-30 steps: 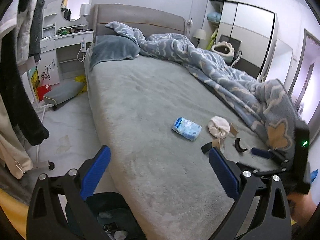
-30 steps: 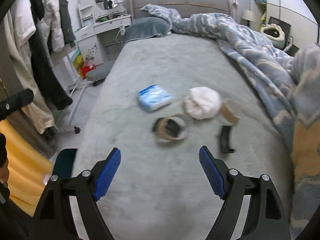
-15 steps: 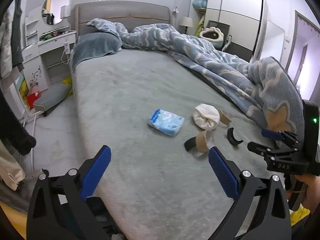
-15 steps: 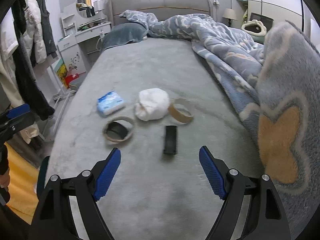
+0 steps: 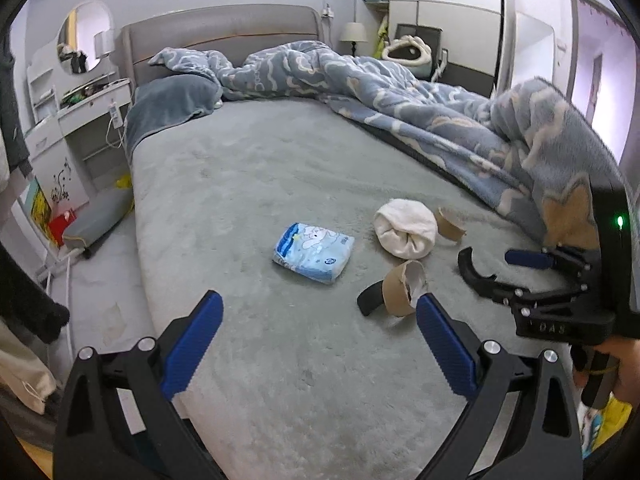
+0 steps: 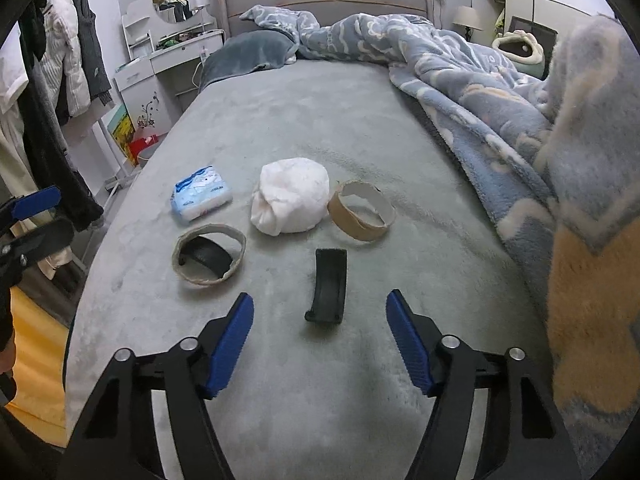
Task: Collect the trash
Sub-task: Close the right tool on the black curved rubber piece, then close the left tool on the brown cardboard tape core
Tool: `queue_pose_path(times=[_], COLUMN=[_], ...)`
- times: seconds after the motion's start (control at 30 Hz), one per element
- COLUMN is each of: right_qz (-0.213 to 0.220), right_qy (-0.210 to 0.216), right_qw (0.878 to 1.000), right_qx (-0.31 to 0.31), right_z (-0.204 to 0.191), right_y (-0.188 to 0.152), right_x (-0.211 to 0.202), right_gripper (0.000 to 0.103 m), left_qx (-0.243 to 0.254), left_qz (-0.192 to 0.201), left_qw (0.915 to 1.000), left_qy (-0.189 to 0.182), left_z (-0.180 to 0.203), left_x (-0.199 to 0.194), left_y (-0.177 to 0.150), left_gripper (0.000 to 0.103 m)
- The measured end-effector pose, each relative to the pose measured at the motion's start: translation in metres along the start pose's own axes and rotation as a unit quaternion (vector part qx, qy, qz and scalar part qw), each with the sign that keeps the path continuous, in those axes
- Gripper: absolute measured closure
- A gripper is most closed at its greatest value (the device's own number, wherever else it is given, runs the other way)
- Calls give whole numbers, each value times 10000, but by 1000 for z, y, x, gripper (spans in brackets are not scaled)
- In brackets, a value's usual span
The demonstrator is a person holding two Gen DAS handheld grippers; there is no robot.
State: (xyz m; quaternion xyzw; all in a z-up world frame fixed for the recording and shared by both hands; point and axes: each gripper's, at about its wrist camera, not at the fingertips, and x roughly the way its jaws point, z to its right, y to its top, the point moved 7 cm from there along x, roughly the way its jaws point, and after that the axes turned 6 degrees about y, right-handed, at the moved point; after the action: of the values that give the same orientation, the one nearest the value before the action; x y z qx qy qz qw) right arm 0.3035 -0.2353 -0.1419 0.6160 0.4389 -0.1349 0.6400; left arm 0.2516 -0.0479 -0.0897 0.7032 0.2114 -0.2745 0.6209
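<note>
The black clip (image 6: pixel 328 286) lay on the bed (image 6: pixel 320 120), just ahead of my right gripper (image 6: pixel 320 338), lined up for the grab; jaws closing, not touching yet. Left gripper (image 5: pixel 318 334) hung open, empty, over the bed.

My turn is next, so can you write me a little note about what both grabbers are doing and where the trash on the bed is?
Left gripper: open, empty, over the near edge of the bed.
Right gripper: empty, jaws closing, lined up on the curved black piece, not touching it.
On the bed: blue tissue pack, white wad, one cardboard ring right of the wad, another cardboard ring with a second black piece inside it.
Done: nothing picked up that I can see.
Left: all the pieces.
</note>
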Motion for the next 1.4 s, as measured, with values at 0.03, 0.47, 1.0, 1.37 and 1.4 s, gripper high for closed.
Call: queue_pose_path(times=[0.03,0.47,1.0,1.37,1.4], right_qz=[0,-111,-66,146,156], right_qy=[-11,126,391,466,466], right_qw=[10000,9996,9990,9986,9986], right_qx=[10,208,217,211,215], right_z=[1,14,15,20,21], right_y=[1,4,10,15,14], right_x=[3,25,36,19,17], right_gripper=[39,53,82,82,82], left_qx=[28,122,444,214,189], left_qz=[-21,-197,-596,-742,-744], left_qw=[10000,9986,9947,9948,9952], left_qy=[-27,-466,-712,-664,-604], left_z=[2,28,60,69,68], left_x=[2,22,47,64,65], left_y=[-1,0,-12,-9,-8], left_gripper=[6,26,44,54,56])
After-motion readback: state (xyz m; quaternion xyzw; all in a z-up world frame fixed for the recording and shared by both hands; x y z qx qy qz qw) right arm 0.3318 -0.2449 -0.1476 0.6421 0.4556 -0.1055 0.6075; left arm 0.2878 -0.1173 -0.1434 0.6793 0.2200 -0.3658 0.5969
